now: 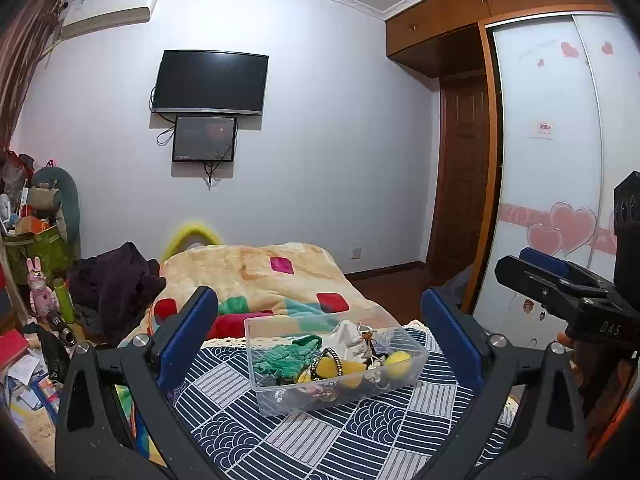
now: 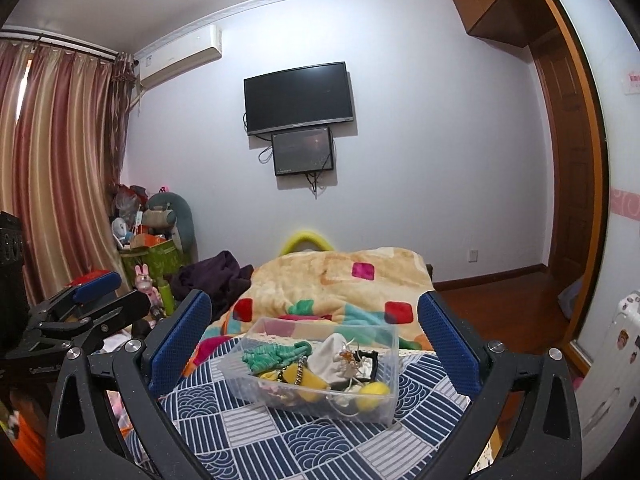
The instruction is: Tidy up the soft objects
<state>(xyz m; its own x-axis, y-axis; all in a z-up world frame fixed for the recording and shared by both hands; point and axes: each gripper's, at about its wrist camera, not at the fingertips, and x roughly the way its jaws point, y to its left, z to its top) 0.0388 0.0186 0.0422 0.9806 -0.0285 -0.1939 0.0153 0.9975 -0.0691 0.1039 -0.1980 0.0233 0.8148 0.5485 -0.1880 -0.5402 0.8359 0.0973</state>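
Both the left gripper [image 1: 320,328] and right gripper [image 2: 316,328] are held wide apart, empty. Between them, on the bed's navy-and-white patterned cover [image 1: 320,432], a clear plastic box [image 1: 332,396] holds a tangled green knitted piece [image 1: 286,358]; smaller contents cannot be identified. "DAS" is readable on the right gripper's body. Writing on the wardrobe door's small white-and-red label [image 1: 543,130] is illegible.

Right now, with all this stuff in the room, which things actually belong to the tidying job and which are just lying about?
Part of the job:
- clear plastic box on the patterned bedspread
- green knitted piece
- white cloth
- yellow pom-pom
- left tool and right tool, both open

Just lying about:
- television
- fleece blanket
- dark clothes heap
- pink rabbit toy
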